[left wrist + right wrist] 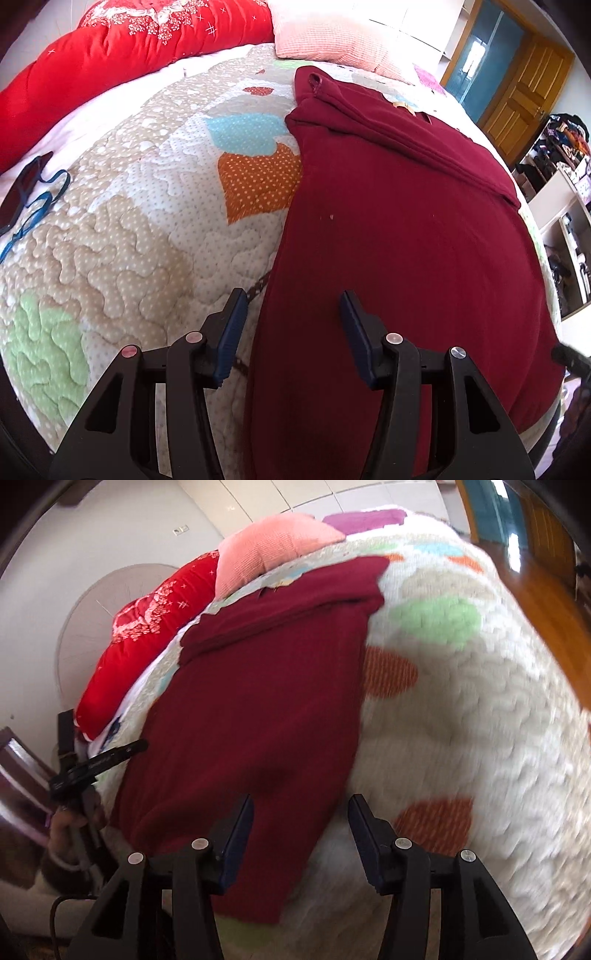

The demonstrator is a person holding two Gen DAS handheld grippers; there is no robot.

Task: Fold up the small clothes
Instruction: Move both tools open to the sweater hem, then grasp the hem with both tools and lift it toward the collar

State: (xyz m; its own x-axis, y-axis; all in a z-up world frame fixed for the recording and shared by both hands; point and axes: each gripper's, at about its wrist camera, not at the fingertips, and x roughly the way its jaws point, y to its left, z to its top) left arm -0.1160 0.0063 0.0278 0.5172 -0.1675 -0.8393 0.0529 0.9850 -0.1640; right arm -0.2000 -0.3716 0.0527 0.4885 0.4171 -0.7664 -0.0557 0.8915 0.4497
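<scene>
A quilted bedspread (122,236) with coloured dotted patches covers the bed and fills most of both views. At its far end lie a red floral quilt (110,59) and a pink pillow (332,40), side by side. A wooden door (524,85) stands beyond the bed's far corner.

The dark red garment (399,240) lies flat on the bedspread, lengthwise toward the pillow. A folded band of its own cloth crosses its far end; the near hem reaches the bed's near edge.

The left gripper (291,306) hangs over the garment's left edge — one finger above the bedspread, the other above the red cloth. Its fingers stand apart with nothing clamped.

The right gripper (301,812) hangs over the garment's right near edge (258,716). Its fingers stand apart, no cloth pinched between them. This view is blurred on the right.

A dark item with a blue cord (26,195) lies at the bedspread's left margin — its type cannot be told.
</scene>
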